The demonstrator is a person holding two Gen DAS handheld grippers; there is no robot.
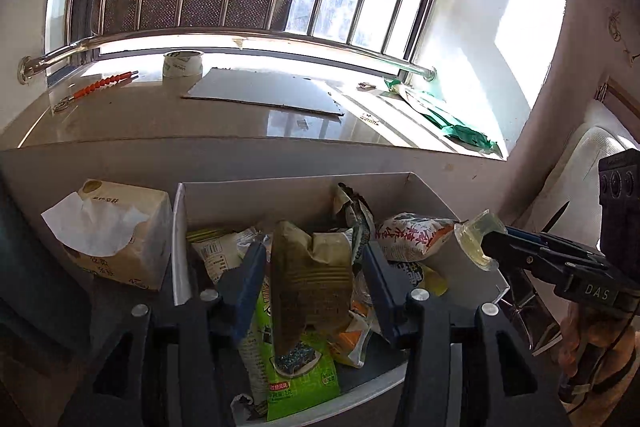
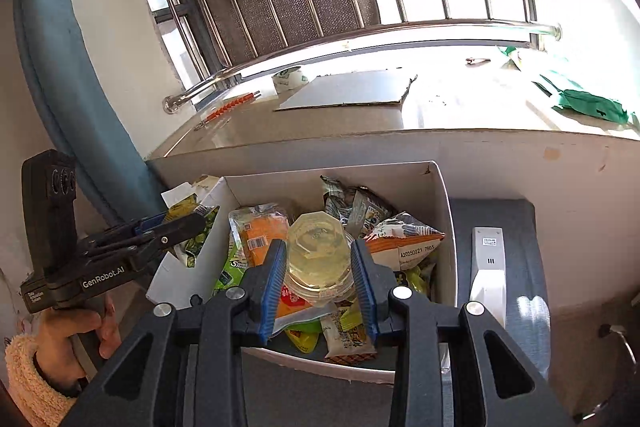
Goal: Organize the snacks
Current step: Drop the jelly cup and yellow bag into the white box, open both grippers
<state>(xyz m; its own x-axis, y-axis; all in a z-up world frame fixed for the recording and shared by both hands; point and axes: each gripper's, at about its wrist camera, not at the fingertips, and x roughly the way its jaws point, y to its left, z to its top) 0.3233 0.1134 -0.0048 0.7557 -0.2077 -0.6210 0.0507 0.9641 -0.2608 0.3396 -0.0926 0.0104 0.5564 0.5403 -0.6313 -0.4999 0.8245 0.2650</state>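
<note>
A white cardboard box (image 1: 288, 195) holds several snack packets; it also shows in the right wrist view (image 2: 444, 211). My left gripper (image 1: 312, 279) is shut on an olive-green snack packet (image 1: 312, 279) and holds it upright over the box. My right gripper (image 2: 318, 271) is shut on a clear jelly cup (image 2: 318, 247) above the box's middle. That cup (image 1: 478, 239) and the right gripper (image 1: 492, 247) show at the box's right rim in the left wrist view. The left gripper (image 2: 192, 227) shows over the box's left wall in the right wrist view.
A tissue pack (image 1: 116, 235) stands left of the box. A white remote (image 2: 486, 267) lies on the grey surface right of it. Behind is a sill with cardboard sheet (image 1: 264, 91), tape roll (image 1: 183, 63), orange tool (image 1: 106, 83) and green bag (image 1: 448, 119).
</note>
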